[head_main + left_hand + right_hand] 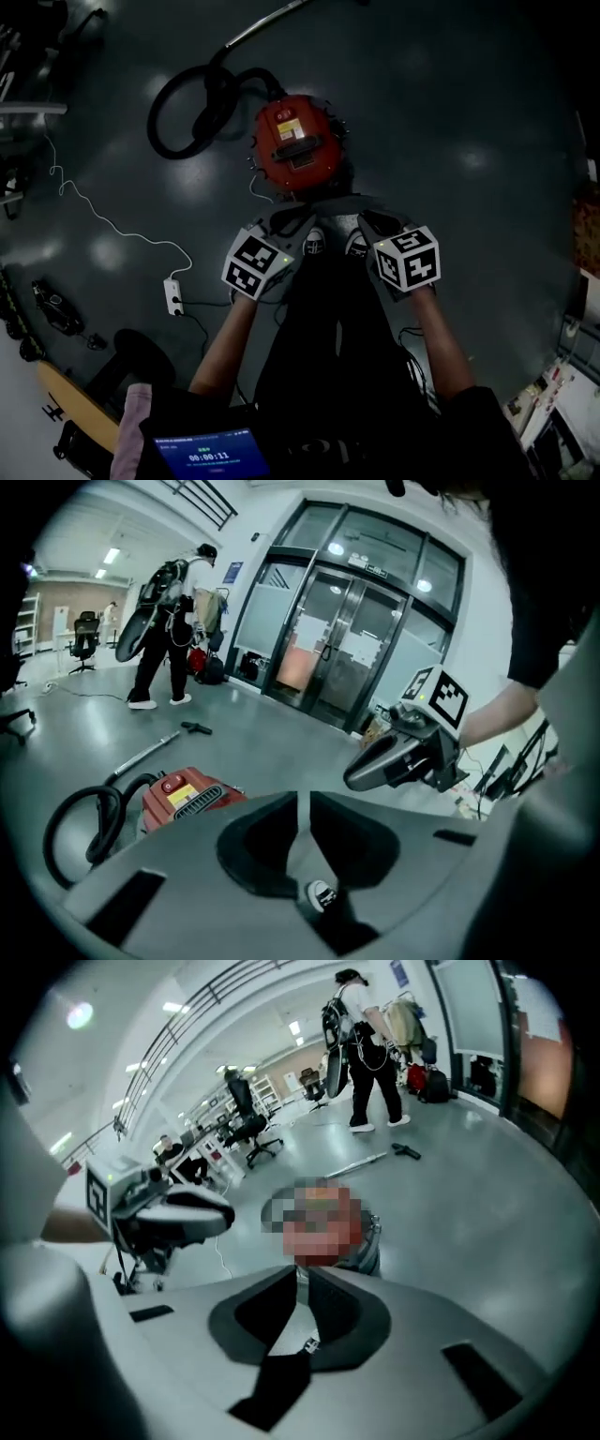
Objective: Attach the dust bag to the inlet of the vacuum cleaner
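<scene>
vacuum cleaner (298, 142): red, round | on floor | black hose (214, 111) looped left, seemingly attached

red vacuum cleaner (298, 142) on floor (450, 112) (hose (217, 94) looped)

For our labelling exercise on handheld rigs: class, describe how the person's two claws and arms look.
The left claw and right claw are grey moulded shells with black pads, each topped by a cube of black-and-white square markers. The sleeves are short and dark.

Head view dim, glare spots on floor (473, 157), gripper views bright, fisheye-warped
</scene>
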A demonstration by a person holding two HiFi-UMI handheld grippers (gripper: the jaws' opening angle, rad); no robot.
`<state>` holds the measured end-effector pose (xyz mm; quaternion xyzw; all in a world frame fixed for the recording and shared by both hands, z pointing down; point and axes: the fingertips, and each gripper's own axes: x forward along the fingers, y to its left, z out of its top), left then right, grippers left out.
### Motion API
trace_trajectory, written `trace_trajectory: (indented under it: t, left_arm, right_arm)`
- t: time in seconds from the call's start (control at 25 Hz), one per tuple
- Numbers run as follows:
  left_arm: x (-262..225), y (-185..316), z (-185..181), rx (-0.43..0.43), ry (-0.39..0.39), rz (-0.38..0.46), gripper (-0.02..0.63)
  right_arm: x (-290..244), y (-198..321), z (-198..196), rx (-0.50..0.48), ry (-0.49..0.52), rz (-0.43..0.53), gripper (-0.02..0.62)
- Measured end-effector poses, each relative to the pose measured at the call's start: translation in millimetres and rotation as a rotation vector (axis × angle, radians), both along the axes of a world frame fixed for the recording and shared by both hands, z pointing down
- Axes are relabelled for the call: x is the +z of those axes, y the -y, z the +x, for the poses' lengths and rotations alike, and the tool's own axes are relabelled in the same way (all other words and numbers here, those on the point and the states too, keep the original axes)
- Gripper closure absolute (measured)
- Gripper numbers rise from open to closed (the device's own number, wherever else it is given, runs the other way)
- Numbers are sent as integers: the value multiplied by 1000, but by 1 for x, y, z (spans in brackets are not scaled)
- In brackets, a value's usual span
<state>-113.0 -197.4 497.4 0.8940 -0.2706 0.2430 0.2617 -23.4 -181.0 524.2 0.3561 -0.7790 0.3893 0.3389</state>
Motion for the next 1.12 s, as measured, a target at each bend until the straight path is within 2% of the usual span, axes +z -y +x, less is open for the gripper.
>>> trace_trajectory:
  t: [0.12,0.28,0.52,0.76,0.92,1.12]
  left_arm:
    - [-38,-19,6,-69,-63,-9,593]
    - [-95,-67,9,-123,-99,-64,601]
    - [-161,-96,26,-148,-161,-14,601]
    - [-203,-141,67,-211,-170,39,601]
    - [-223,-183,100,-334,-168,87,601]
    - [-235,-251,131,-500,-202,105,601]
  right_arm:
    - [-42,-12,-6,81,86,-3,542]
    - [-98,-51,-6,117,131,-19,541]
    - [-171,-70,13,142,198,67,543]
    - [-200,-127,50,68,237,93,543]
    - [-212,-173,88,-1,252,106,542]
    - [-222,-228,128,-98,237,135,543]
